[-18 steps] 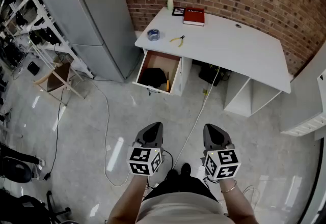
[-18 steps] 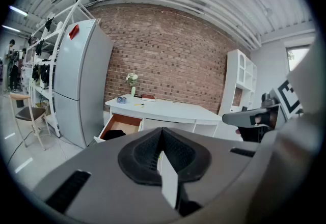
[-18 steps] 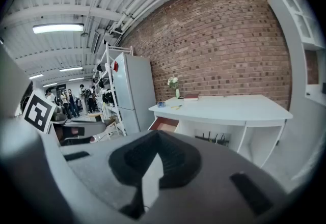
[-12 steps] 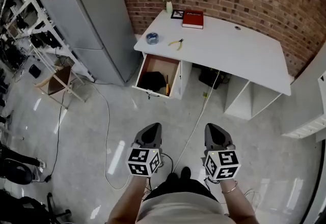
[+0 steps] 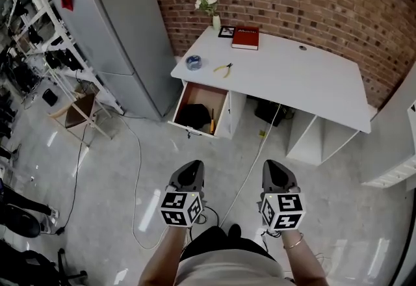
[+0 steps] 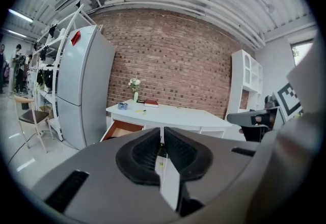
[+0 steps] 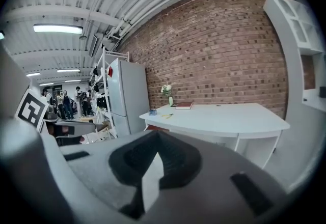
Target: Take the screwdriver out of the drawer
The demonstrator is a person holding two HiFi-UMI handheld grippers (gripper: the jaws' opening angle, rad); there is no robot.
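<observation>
A: Where is the screwdriver?

B: The screwdriver [image 5: 212,121] lies in the open drawer [image 5: 203,88] under the left end of the white surface [image 5: 299,77], along the drawer's right wall. Only a thin orange-yellow sliver shows, and I cannot tell which end is the tip.

A: Is anything else in the drawer?

B: A black lump [image 5: 194,114] lies beside it, too dark to identify.

A: And the grippers?

B: The left gripper [image 5: 190,173] and right gripper [image 5: 273,173] are held side by side over the floor [image 5: 130,168]. They point toward the drawer and are well apart from it. Each has its jaws together with nothing between them; the left shows only a hairline slit.

A: Do the gripper views show the screwdriver?

B: No. The left gripper view shows only the drawer's wooden side, and the gripper's body hides the inside. In the right gripper view only a sliver of the drawer shows above the gripper.

A: What is on the surface?

B: A red book [image 5: 246,38], pliers [image 5: 224,69] and a small blue roll [image 5: 193,62] whose kind is unclear.
</observation>
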